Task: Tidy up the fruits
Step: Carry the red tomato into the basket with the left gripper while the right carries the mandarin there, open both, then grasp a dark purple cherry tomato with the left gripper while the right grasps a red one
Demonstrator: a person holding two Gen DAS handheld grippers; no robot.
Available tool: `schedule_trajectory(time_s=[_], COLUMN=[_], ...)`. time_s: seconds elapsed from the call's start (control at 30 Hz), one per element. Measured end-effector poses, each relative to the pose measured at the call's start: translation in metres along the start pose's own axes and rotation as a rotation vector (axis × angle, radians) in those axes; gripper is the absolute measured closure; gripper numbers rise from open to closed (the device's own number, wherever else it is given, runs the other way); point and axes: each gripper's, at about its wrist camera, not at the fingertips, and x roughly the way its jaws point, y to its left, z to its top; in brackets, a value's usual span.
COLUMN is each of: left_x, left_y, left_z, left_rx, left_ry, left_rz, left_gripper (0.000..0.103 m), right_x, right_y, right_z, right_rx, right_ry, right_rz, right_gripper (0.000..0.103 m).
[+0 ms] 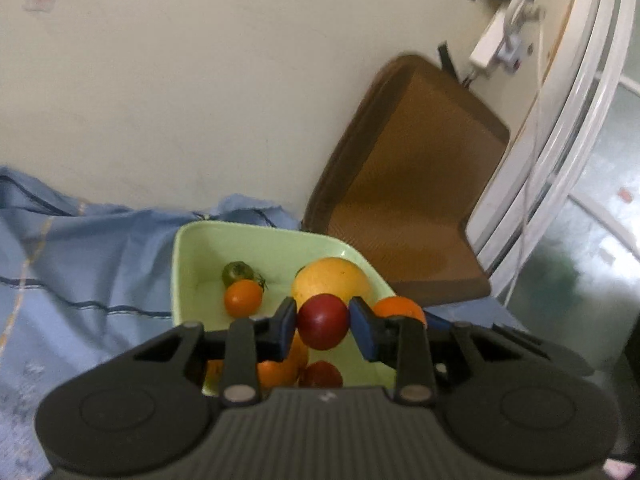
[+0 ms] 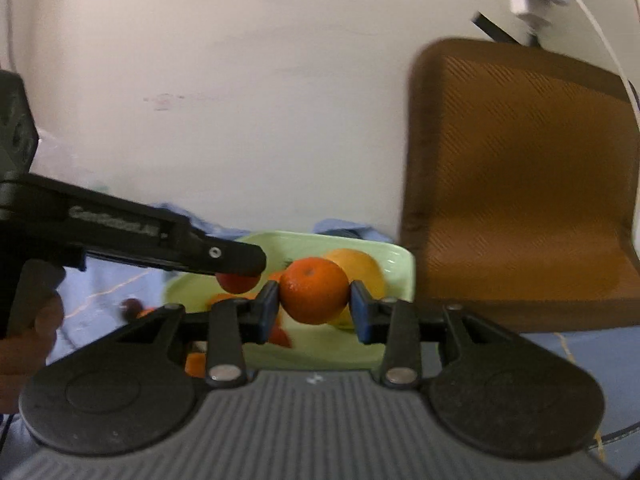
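We find the left gripper (image 1: 323, 322) clamped on a red fruit (image 1: 323, 321) and the right gripper (image 2: 314, 300) on an orange (image 2: 314, 290), both above the green tray (image 1: 280, 240); we judge the carrying step in hand, with each fruit next needing its place.

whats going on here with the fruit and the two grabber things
A person is sorting fruit with a handheld gripper in each hand. The left gripper is shut on a dark red fruit, held above a light green tray that still has oranges, a large yellow fruit and a green tomato in it. The right gripper is shut on an orange over the same tray. A brown chair stands behind.
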Motion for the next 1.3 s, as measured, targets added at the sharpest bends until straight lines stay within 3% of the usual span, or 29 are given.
schedule_trajectory(time_s=[0.13, 0.27, 0.43, 0.53, 0.6, 0.63, 0.83, 1.07, 1.2, 1.27, 1.3], left_x=[0.011, -0.027, -0.088, -0.102, -0.106, -0.108, -0.095, -0.079, -0.073, -0.071, -0.071], left_y=[-0.004, 0.011, 0.054, 0.074, 0.084, 0.086, 0.078, 0.096, 0.097, 0.096, 0.095], left_z=[-0.003, 0.003, -0.008, -0.023, -0.034, -0.040, -0.061, -0.066, -0.069, -0.072, -0.073], left_rx=[0.020, 0.011, -0.050, -0.079, -0.120, -0.132, -0.103, -0.221, -0.212, -0.199, -0.190], left_ry=[0.022, -0.069, -0.160, -0.132, -0.105, -0.093, -0.021, 0.032, 0.027, 0.021, 0.020], left_rz=[0.021, 0.020, 0.112, 0.172, 0.161, 0.145, 0.091, 0.007, 0.024, 0.045, 0.062], left_gripper=[0.067, 0.066, 0.068, 0.068, 0.068, 0.068, 0.065, 0.061, 0.058, 0.067, 0.077], right_x=[0.003, -0.010, -0.027, -0.029, -0.028, -0.026, -0.003, 0.012, 0.019, 0.021, 0.022], right_y=[-0.004, -0.008, -0.001, 0.019, 0.038, 0.047, 0.082, 0.117, 0.122, 0.121, 0.120], right_z=[-0.003, -0.001, 0.000, 0.001, -0.002, -0.003, -0.008, -0.022, -0.030, -0.030, -0.029], right_rx=[-0.010, 0.021, 0.048, -0.006, -0.075, -0.112, -0.243, -0.489, -0.568, -0.561, -0.549], right_ry=[-0.011, -0.079, -0.106, -0.069, -0.030, -0.004, 0.124, 0.154, 0.149, 0.150, 0.152], right_rz=[-0.031, -0.028, 0.108, 0.212, 0.255, 0.266, 0.272, 0.210, 0.183, 0.185, 0.188], right_gripper=[0.058, 0.059, 0.063, 0.067, 0.078, 0.078, 0.078, 0.078, 0.077, 0.077, 0.078])
